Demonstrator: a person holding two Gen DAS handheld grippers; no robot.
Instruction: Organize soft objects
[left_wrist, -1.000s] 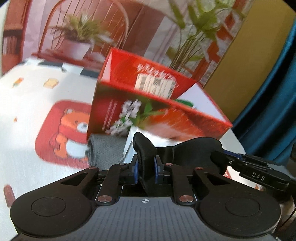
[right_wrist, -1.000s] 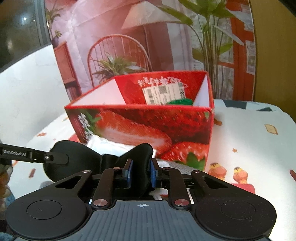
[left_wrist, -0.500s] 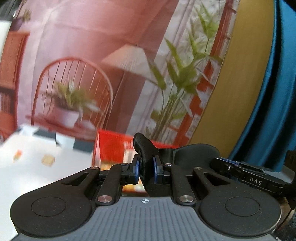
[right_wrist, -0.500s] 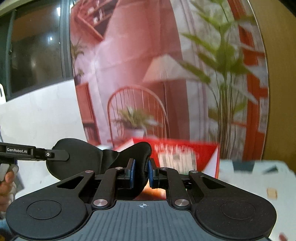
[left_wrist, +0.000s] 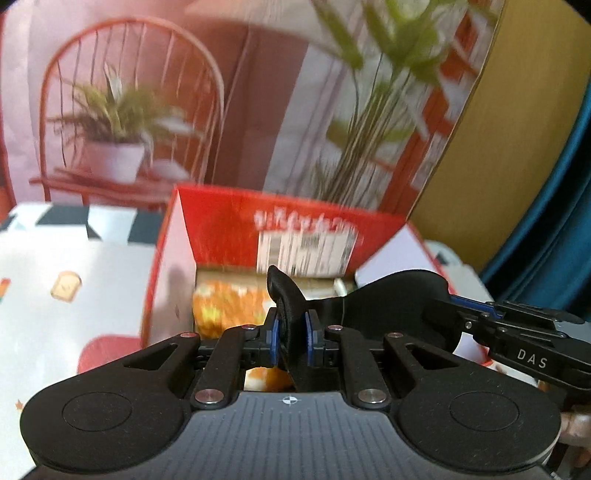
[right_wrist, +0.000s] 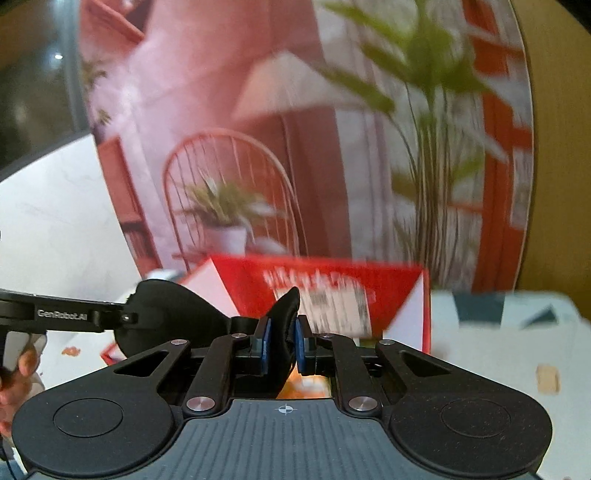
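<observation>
A black eye mask (left_wrist: 399, 295) hangs stretched between both grippers. My left gripper (left_wrist: 290, 332) is shut on one end of it, and my right gripper (right_wrist: 282, 343) is shut on the other end. Each gripper shows in the other's view, pinching the mask's far lobe (right_wrist: 166, 314): the right gripper (left_wrist: 458, 314) and the left gripper (right_wrist: 129, 315). Just behind and below the mask stands an open red strawberry box (left_wrist: 229, 229) (right_wrist: 243, 288). An orange patterned soft thing (left_wrist: 229, 306) lies inside it.
The box stands on a white tablecloth (left_wrist: 74, 258) with cartoon prints. Behind it hangs a printed backdrop (left_wrist: 147, 92) of a chair and plants. A blue curtain (left_wrist: 554, 221) is at the right. A person's hand (right_wrist: 14, 369) holds the left gripper's handle.
Both grippers rose with the mask from low in front of the box, beside a grey cloth, to the box's open top. The box's inside now shows.
</observation>
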